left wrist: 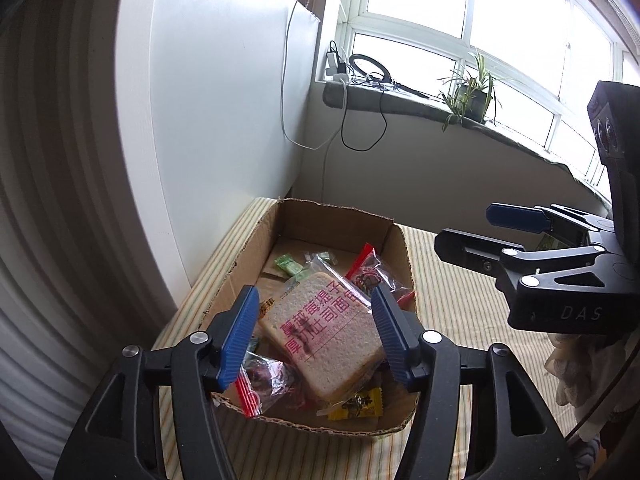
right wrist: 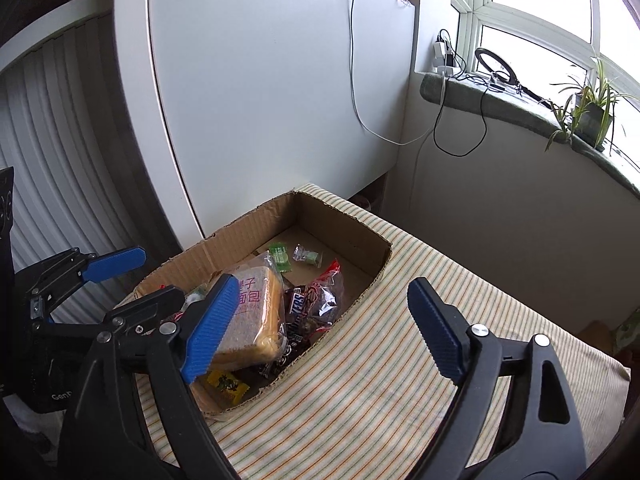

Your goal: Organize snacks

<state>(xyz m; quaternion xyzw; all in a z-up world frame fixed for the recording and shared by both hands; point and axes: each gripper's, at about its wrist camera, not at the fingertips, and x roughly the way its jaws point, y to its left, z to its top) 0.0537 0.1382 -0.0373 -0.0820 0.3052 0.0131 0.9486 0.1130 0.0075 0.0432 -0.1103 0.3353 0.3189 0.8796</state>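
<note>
An open cardboard box (left wrist: 320, 222) (right wrist: 340, 216) stands on the striped tablecloth and holds several snacks. On top lies a wrapped bread slice (left wrist: 324, 332) (right wrist: 256, 320) with pink print. Around it are a green candy (left wrist: 290, 266) (right wrist: 280, 258), a red-sealed clear bag (left wrist: 368, 272), a yellow packet (left wrist: 360, 402) (right wrist: 226, 384) and a Snickers bar (right wrist: 298, 304). My left gripper (left wrist: 316, 332) (right wrist: 160, 276) hovers over the box, its blue pads apart on either side of the bread, not pressing it. My right gripper (right wrist: 323, 286) (left wrist: 468, 230) stands wide open above the box's right rim, holding nothing.
The striped tablecloth (right wrist: 380, 360) (left wrist: 460, 340) stretches right of the box. A white panel (left wrist: 220, 120) rises close behind the box. A windowsill carries a potted plant (left wrist: 472, 96), a ring light and hanging cables (left wrist: 360, 136).
</note>
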